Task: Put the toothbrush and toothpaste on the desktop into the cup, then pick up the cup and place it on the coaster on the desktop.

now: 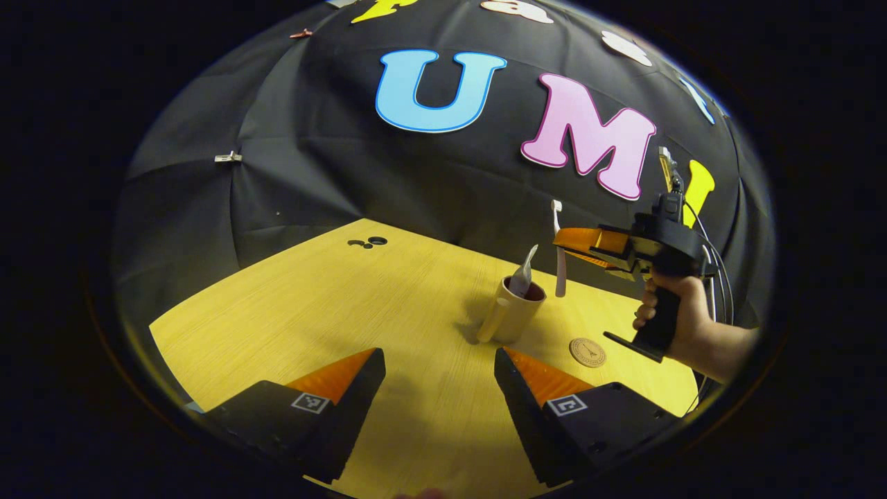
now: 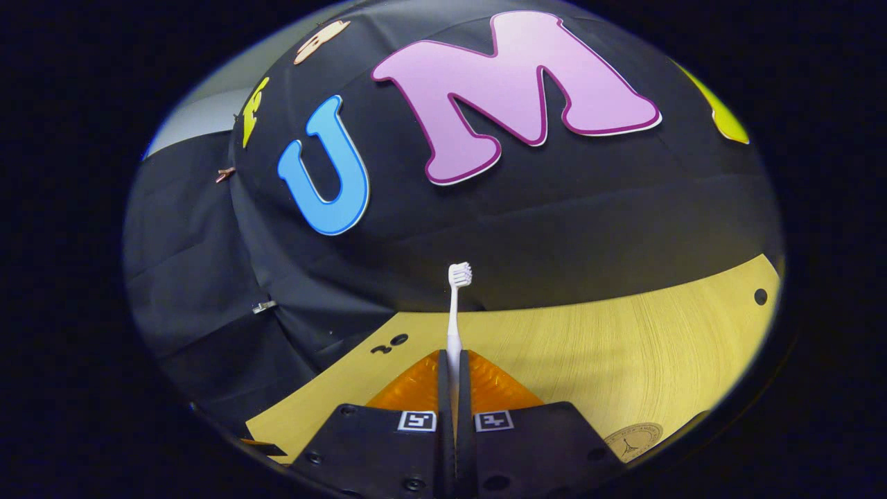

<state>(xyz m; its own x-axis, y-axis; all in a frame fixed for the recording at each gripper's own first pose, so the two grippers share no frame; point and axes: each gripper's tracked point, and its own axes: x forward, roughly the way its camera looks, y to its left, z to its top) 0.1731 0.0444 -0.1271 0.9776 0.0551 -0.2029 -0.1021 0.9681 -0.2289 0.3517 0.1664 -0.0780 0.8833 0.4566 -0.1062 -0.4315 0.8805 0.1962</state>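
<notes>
A tan cup (image 1: 511, 315) with a handle stands on the yellow desktop (image 1: 388, 305), and a toothpaste tube (image 1: 523, 274) pokes out of it. Just right of the cup, above the table, a white toothbrush (image 1: 558, 249) hangs upright in my right gripper (image 1: 563, 244), held by a person's hand (image 1: 682, 315). In the right gripper view the toothbrush (image 2: 454, 312) rises bristles up from my right gripper (image 2: 454, 378), which is shut on its handle. My left gripper (image 1: 438, 378) stands open, low over the table in front of the cup. A round brown coaster (image 1: 587, 352) lies right of the cup.
Small dark holes (image 1: 369, 242) mark the desktop's far left part, and another hole (image 2: 760, 296) shows at the right in the right gripper view. The coaster (image 2: 632, 439) peeks out beside the right gripper's body. The black cloth wall stands close behind the table.
</notes>
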